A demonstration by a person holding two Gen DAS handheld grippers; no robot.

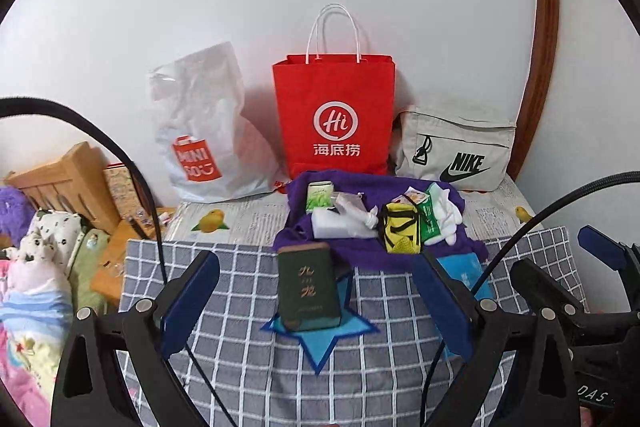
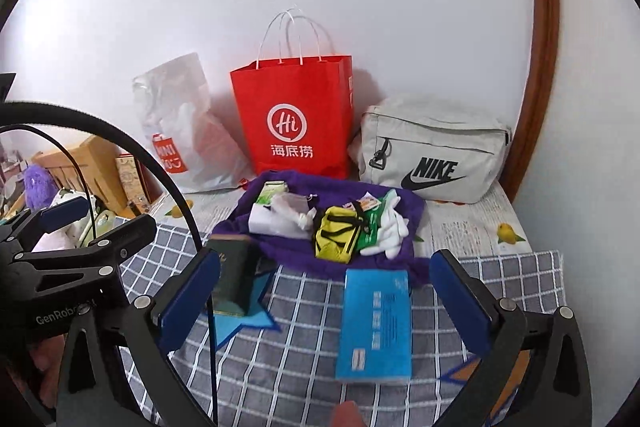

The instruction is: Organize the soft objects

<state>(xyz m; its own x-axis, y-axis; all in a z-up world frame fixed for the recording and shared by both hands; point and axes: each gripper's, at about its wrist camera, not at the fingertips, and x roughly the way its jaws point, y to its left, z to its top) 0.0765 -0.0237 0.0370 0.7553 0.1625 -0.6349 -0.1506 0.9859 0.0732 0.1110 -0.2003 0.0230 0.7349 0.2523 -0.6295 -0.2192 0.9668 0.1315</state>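
A: Where do the soft things lie?

B: On the purple cloth [image 2: 280, 247] at the far side of the checked cloth [image 2: 280, 367]: a yellow pouch [image 2: 334, 235], white gloves [image 2: 390, 231] to its right, a white pack [image 2: 266, 221] to its left. All lie beyond both claws, well apart from the fingertips.

A: And nearer?

B: A blue pack [image 2: 374, 327] lies flat between the right gripper's [image 2: 324, 301] fingers, touching neither. A dark green box [image 1: 308, 287] stands upright on a blue star patch [image 1: 320, 343], between the left gripper's [image 1: 316, 301] fingers, also untouched.

A: Anything unclear?

B: The small items under the gloves are too tangled to name. The right finger of the left gripper covers part of the blue pack in the left wrist view.

A: The claws?

B: Both spread wide, holding nothing. Behind, against the wall, stand a white plastic bag [image 1: 204, 131], a red paper bag [image 1: 334, 119] and a grey Nike bag [image 1: 456, 151].
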